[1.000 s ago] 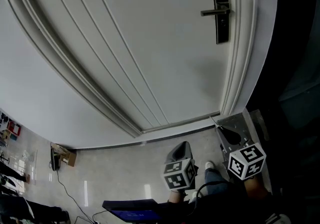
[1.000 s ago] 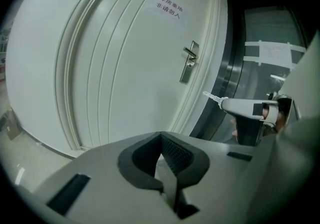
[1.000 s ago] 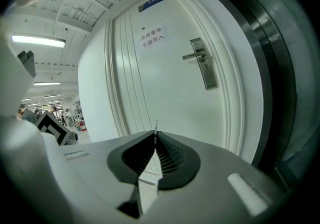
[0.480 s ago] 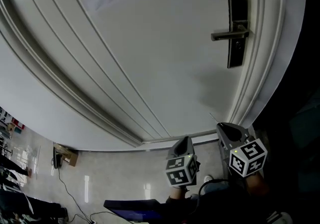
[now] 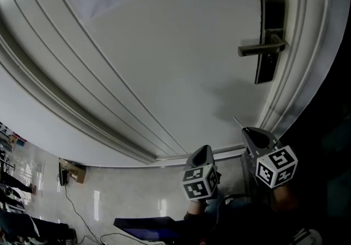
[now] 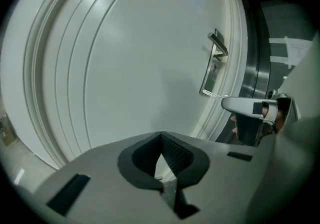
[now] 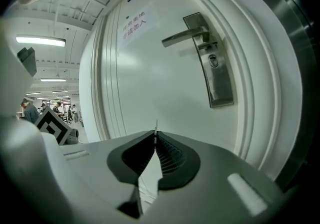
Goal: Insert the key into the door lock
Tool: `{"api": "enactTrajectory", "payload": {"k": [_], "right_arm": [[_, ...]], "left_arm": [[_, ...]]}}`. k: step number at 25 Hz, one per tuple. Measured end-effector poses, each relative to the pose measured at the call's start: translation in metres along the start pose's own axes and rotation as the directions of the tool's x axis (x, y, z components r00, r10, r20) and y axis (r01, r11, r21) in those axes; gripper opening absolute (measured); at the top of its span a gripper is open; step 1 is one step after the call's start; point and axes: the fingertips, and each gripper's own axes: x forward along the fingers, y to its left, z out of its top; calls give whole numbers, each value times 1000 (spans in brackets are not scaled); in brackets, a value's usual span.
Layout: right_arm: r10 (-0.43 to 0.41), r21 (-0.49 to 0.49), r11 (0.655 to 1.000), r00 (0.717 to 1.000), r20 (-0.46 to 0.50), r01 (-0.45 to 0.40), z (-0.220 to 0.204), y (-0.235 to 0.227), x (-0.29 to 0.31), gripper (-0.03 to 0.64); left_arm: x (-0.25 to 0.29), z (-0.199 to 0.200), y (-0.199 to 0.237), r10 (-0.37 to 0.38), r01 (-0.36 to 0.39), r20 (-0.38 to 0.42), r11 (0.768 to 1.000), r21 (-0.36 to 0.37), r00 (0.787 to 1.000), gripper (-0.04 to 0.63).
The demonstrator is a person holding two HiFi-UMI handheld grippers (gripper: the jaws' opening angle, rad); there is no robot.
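Right gripper view shows the key (image 7: 156, 127), a thin metal sliver, pinched edge-on between the ribbed black pads of the right gripper (image 7: 155, 137). Its tip points at the door (image 7: 150, 82), well apart from the lock plate (image 7: 215, 67). That plate is a long brushed-metal rectangle near the door's right edge, with a straight lever handle (image 7: 184, 36) and a small round keyhole (image 7: 213, 59) beneath. The right gripper is held low, below the plate. The left gripper (image 6: 161, 138) hangs beside it, aimed at the door, jaws closed on nothing. The door is smooth white with raised mouldings and carries a paper notice (image 7: 136, 23) near its top.
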Motion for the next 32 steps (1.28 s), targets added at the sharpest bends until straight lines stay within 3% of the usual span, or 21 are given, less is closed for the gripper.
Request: {"api": "enactTrajectory", "payload": {"k": [5,9,14,18,23,28,32], "right_arm": [[-107,-48,993,993,52,110,29,-32,11,12],[-210,-89,971,971,112,220,61,-55,11,12],[-344,-147,917,922,175,370,90,-79,4,12],[-412,-206,870,889,197,449,103,-91,-3,12],[-475,-334,777,845,246,533,130,-104,-12,12],[-513,-465,670,814,273,579,153,-114,-18,12],[-544,-601,546,792,276,584,156,-120,-19,12]], "left_arm": [[28,27,-4,-64,64,-2,997,38,998,0],[44,65,-15,-141,137,33,985,101,990,0],[56,105,-49,-304,288,64,939,187,951,0],[60,121,-71,-385,357,79,903,237,920,0],[64,137,-107,-467,442,88,872,212,880,0],[67,156,-127,-495,460,113,855,239,861,0],[72,164,-137,-507,466,116,844,266,854,0]]}}
